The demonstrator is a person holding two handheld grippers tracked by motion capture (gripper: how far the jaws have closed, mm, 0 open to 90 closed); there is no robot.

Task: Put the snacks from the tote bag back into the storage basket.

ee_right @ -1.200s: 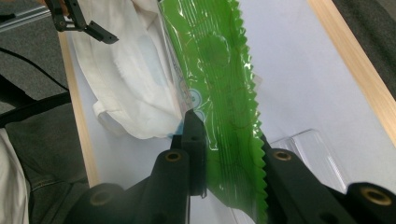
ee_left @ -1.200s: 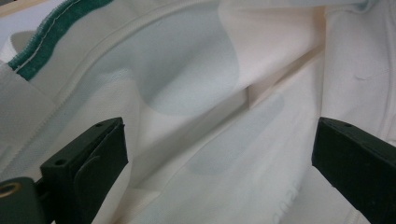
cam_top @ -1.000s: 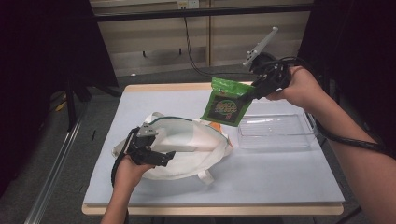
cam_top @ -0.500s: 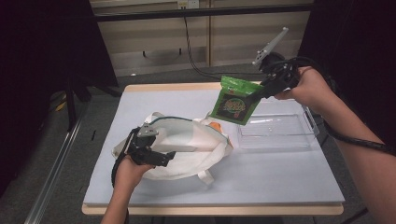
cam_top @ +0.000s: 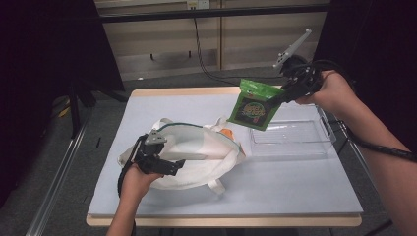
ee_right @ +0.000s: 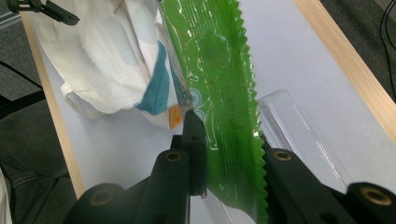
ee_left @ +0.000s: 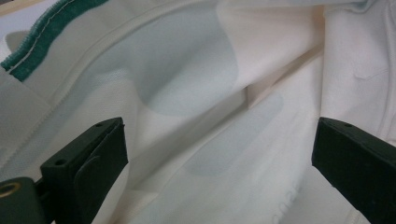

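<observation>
A white cloth bag (cam_top: 201, 147) with a green-trimmed rim lies on the table's left half. My left gripper (cam_top: 176, 162) rests at the bag's near left side. In the left gripper view its jaws stand wide apart (ee_left: 219, 126) with the bag's pale fabric (ee_left: 210, 79) between and behind them. My right gripper (cam_top: 282, 96) is raised over the table's far right and is shut on the top edge of a green snack packet (cam_top: 255, 105). The packet (ee_right: 215, 70) hangs between the bag and a clear plastic tray (cam_top: 295, 150). The jaws (ee_right: 224, 135) pinch the packet's crimped end.
The clear tray sits on the right of the pale blue table top (cam_top: 275, 191), close to the bag's mouth. An orange item (cam_top: 225, 132) peeks from the bag opening. Cables trail from both grippers. Dark floor and a metal rail (cam_top: 59, 172) lie left of the table.
The right gripper has carried the green packet a little to the right and up, away from the bag mouth. The left gripper and bag have stayed put.
</observation>
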